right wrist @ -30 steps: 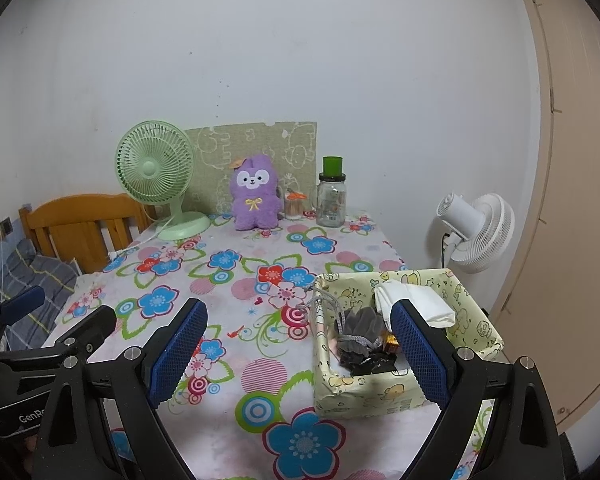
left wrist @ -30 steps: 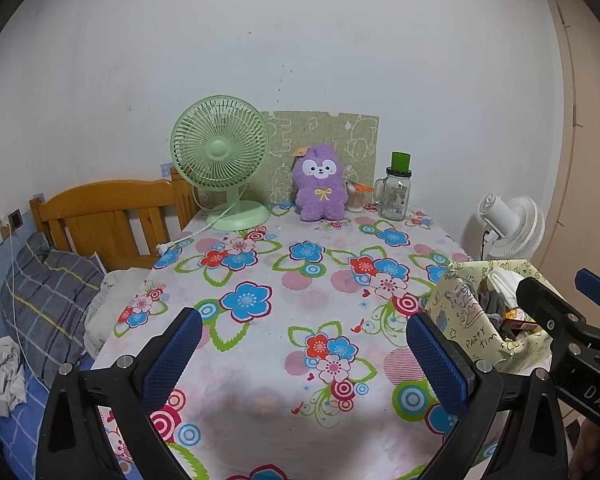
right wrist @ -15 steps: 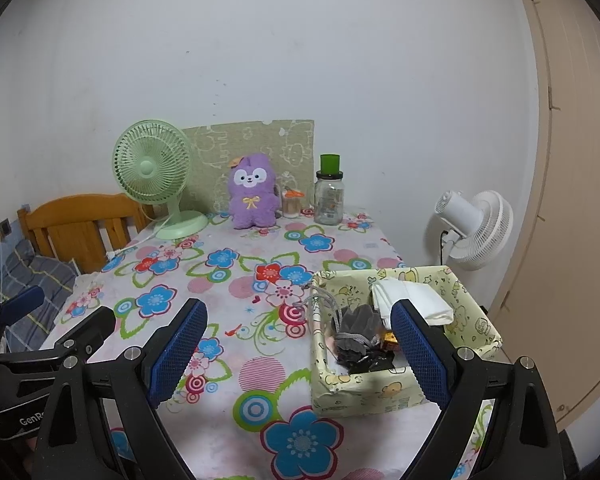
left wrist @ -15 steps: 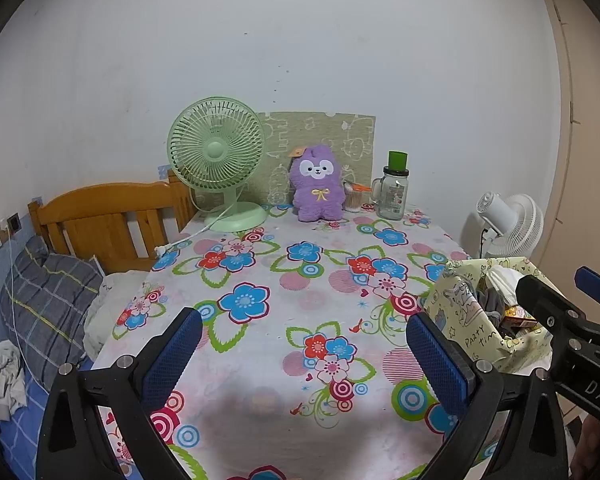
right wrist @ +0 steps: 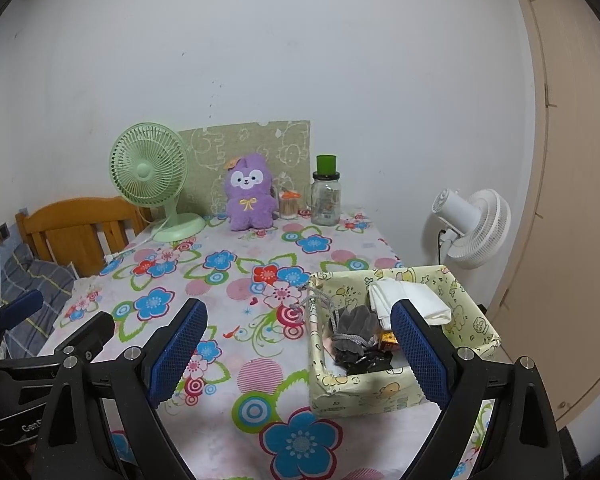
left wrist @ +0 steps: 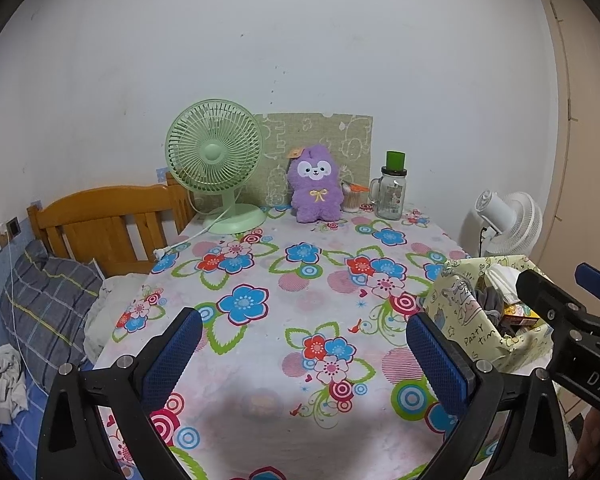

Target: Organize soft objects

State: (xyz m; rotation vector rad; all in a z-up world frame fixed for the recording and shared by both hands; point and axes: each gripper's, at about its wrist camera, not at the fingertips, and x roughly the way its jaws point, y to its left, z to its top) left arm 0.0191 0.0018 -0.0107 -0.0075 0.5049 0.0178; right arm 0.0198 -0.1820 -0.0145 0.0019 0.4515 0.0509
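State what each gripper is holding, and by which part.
Nothing is held: the left gripper and the right gripper both stand open and empty above the table.

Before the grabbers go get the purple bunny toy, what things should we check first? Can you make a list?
1. Left gripper jaws open and empty: ok.
2. Right gripper jaws open and empty: ok.
3. Purple plush toy upright at the table's far edge, nothing on it: ok.
4. Glass jar and small cup stand close beside the toy, easy to bump: not ok.
5. Yellow box open on top, partly filled with a white cloth and grey pouch; room for the toy: cannot tell.
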